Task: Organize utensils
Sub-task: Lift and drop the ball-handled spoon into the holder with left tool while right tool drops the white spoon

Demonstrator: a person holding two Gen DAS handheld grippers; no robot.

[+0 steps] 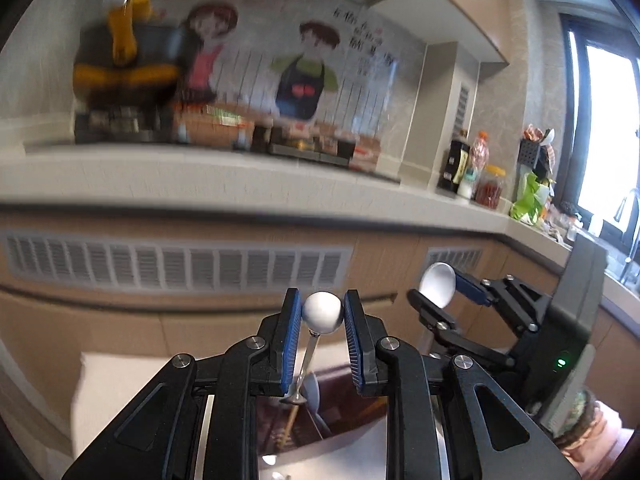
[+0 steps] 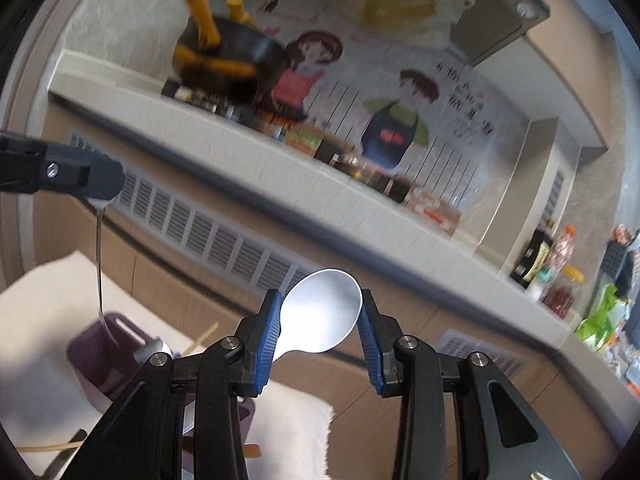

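**Two spoons up in the air, one per gripper**

Two spoons, both lifted. Starting on your left: the left gripper point(image 1: 322, 316) has its jaws pinching a small metal ladle point(image 1: 322, 313) by its round bowl, handle dangling straight down over the purple utensil holder point(image 2: 96, 354) on the white cloth point(image 2: 44, 292). Over to the right, the right gripper point(image 2: 320, 320) has its jaws clamped on the bowl of a white spoon point(image 2: 320, 314), bowl up, handle pointing back under the gripper. Blurry kitchen counter point(image 1: 200, 168) sits behind both.
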